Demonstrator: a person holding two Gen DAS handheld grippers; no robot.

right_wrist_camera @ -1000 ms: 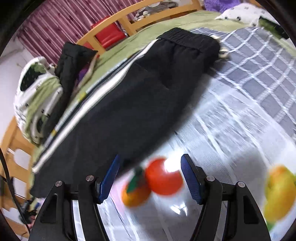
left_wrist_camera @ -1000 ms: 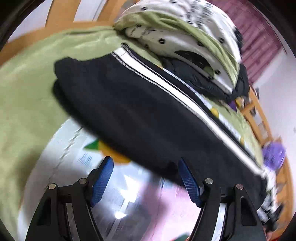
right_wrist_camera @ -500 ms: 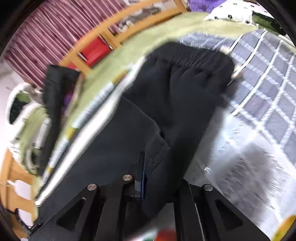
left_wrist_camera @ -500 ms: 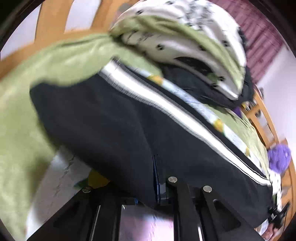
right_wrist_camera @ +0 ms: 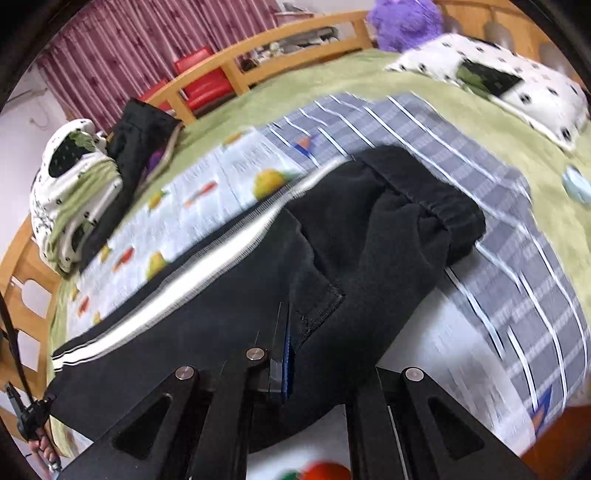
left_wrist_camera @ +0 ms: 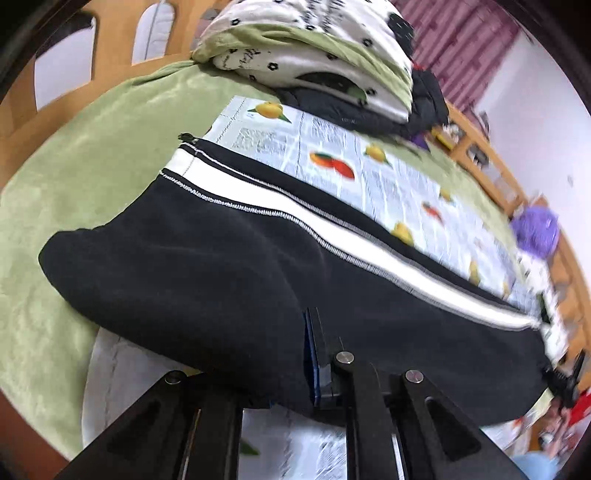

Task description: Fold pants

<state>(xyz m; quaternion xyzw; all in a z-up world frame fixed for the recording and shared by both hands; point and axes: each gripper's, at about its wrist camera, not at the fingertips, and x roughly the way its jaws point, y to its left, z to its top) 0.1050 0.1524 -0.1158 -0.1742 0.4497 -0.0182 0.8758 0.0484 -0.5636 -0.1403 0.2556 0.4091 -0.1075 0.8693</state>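
Observation:
Black pants (left_wrist_camera: 229, 273) with a white side stripe hang lifted over a fruit-print sheet (left_wrist_camera: 373, 184) on a green bed. My left gripper (left_wrist_camera: 308, 363) is shut on the near edge of the pants near the leg end; dark cloth drapes over its left finger. In the right wrist view the same pants (right_wrist_camera: 369, 258) show their elastic waistband at the upper right, and my right gripper (right_wrist_camera: 290, 363) is shut on the near edge of the cloth by a seam. The fabric sags between the two grips.
A pile of spotted white and green bedding (left_wrist_camera: 314, 55) and a dark garment sits at the sheet's far end. A grey checked cloth (right_wrist_camera: 498, 229), a spotted pillow (right_wrist_camera: 491, 77) and a purple plush (right_wrist_camera: 406, 22) lie further off. Wooden bed rails (right_wrist_camera: 280, 48) border the mattress.
Both grippers went from open over the sheet to shut on the pants' near edge, then lifted and pulled the cloth back, uncovering more of the fruit-print sheet beyond it.

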